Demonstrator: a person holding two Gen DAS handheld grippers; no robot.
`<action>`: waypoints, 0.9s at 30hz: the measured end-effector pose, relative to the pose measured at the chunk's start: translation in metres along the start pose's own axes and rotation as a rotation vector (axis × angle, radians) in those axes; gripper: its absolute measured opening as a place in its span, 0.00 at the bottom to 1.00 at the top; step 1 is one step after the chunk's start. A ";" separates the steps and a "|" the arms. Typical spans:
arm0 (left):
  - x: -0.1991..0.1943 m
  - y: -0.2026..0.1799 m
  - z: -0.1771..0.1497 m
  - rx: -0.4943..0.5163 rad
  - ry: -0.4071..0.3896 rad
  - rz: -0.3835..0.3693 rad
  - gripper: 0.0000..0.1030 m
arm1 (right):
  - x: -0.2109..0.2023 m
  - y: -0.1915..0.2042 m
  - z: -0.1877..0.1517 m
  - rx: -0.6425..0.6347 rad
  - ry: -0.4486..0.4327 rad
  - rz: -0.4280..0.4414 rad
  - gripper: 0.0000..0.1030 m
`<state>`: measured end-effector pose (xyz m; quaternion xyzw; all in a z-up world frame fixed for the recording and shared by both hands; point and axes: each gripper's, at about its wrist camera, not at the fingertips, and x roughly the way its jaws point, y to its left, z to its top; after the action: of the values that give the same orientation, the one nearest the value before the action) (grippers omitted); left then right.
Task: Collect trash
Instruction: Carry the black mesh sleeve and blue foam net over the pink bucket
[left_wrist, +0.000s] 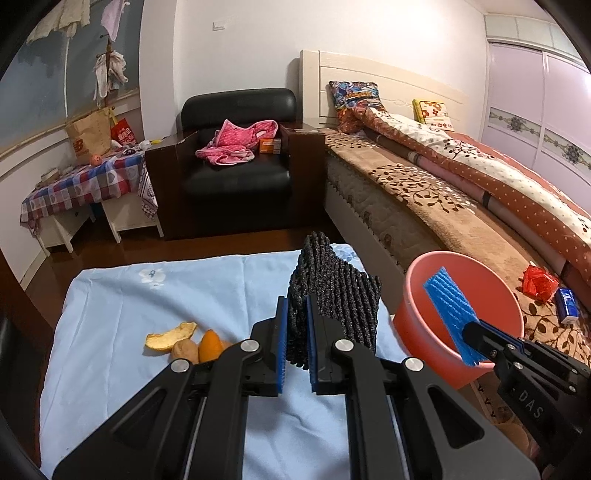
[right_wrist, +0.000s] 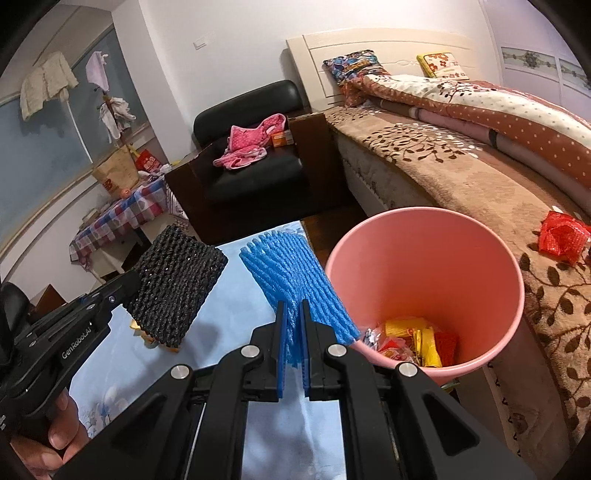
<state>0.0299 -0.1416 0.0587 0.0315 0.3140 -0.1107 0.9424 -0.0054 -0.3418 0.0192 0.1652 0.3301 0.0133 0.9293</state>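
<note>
My left gripper (left_wrist: 297, 328) is shut on a black foam fruit net (left_wrist: 334, 291), held up over the light blue cloth (left_wrist: 129, 295). From the right wrist the same black foam net (right_wrist: 177, 288) shows at the left, in the left gripper (right_wrist: 131, 290). My right gripper (right_wrist: 293, 325) is shut on a blue foam net (right_wrist: 291, 273), just left of the pink bin (right_wrist: 424, 258); wrappers (right_wrist: 413, 343) lie in the bin's bottom. In the left wrist view the blue foam net (left_wrist: 448, 310) hangs over the pink bin (left_wrist: 413, 321). Orange peels and a walnut (left_wrist: 184, 341) lie on the cloth.
A bed with a brown leaf-pattern blanket (left_wrist: 424, 192) runs along the right, with a red net (right_wrist: 563, 236) and a small blue box (left_wrist: 567, 306) on it. A black armchair (left_wrist: 236, 162) with pink clothing stands behind, and a checkered-cloth side table (left_wrist: 81, 181) at the left.
</note>
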 end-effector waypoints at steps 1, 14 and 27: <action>0.000 -0.002 0.001 0.003 -0.002 -0.002 0.09 | -0.001 -0.002 0.001 0.002 -0.003 -0.003 0.06; 0.006 -0.044 0.007 0.068 -0.020 -0.042 0.09 | -0.011 -0.033 0.011 0.031 -0.043 -0.071 0.06; 0.013 -0.083 0.013 0.119 -0.036 -0.084 0.09 | -0.013 -0.071 0.017 0.080 -0.063 -0.122 0.06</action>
<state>0.0284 -0.2269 0.0619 0.0725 0.2909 -0.1691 0.9389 -0.0115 -0.4152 0.0172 0.1823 0.3105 -0.0619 0.9309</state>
